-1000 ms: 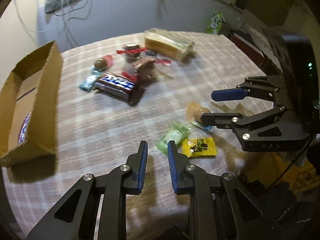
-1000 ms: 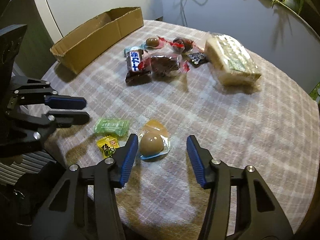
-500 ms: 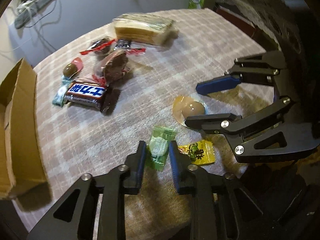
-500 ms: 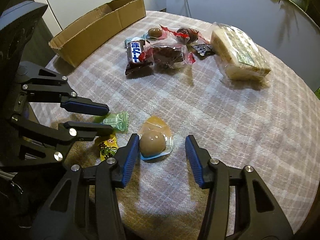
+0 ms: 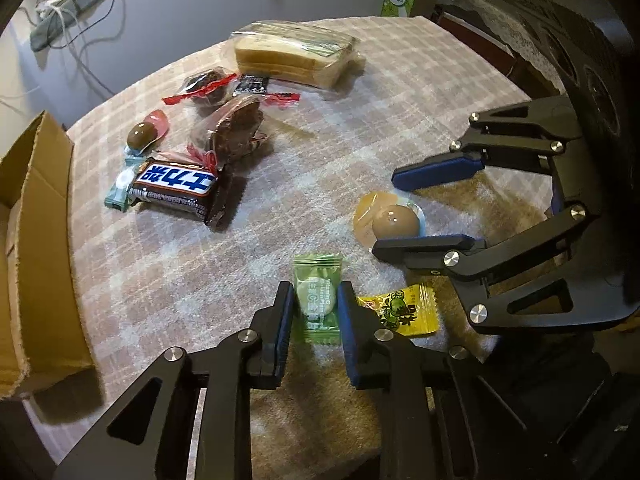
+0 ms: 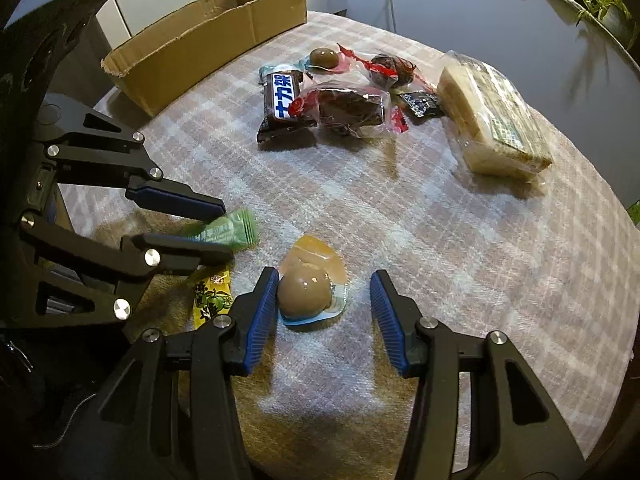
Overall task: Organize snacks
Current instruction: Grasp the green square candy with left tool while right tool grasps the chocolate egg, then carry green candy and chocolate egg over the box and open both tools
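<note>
At lower centre, left gripper [image 5: 314,306] clamped on green foil-wrapped candy [image 5: 318,298]; right gripper [image 6: 324,300] apart, closing around brown vacuum-packed egg [image 6: 306,294]; could squirt sideways off rounded plastic.

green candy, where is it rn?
Green candy sits between the left gripper fingers at the table's near edge, pads pressing on it, just left of the yellow candy in the left wrist view.

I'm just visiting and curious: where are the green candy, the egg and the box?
green candy [image 5: 316,300]: left wrist view, round middle of wrapper.
egg [image 6: 306,294]: right wrist view, brown dome.
box [image 6: 208,40]: right wrist view, outer side wall.
</note>
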Motion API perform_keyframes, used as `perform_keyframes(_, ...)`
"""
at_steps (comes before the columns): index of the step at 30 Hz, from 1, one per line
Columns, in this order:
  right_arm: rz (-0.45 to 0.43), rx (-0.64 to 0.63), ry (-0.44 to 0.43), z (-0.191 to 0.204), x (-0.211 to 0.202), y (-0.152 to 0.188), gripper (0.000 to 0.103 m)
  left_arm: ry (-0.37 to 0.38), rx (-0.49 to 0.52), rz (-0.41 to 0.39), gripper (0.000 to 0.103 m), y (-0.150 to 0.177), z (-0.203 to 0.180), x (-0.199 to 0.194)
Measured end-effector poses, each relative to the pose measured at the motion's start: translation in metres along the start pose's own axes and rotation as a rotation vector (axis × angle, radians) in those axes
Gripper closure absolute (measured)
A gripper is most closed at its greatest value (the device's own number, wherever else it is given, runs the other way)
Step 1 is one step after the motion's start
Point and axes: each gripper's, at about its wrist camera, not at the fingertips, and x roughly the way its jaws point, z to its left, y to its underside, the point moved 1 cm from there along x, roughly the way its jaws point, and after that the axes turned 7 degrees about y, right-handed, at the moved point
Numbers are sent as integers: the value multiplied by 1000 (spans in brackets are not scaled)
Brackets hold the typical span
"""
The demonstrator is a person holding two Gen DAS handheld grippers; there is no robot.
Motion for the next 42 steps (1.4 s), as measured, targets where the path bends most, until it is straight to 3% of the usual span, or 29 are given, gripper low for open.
perform_keyframes(3, 0, 1, 3, -2, -2, -1, 67, -5, 4, -8, 83, 2, 0, -2)
perform_keyframes(21, -38, 28, 32, -9, -20, -22, 67, -14, -51, -111, 83, 3, 29, -41)
perform_keyframes(35, -148, -47, 19, 21, -41, -112, 67, -108, -176, -259, 83, 7, 104, -107)
perform_keyframes(42, -183, -102, -16, 52, -39, -162, 67, -154, -231, -293, 83, 15, 142, -128)
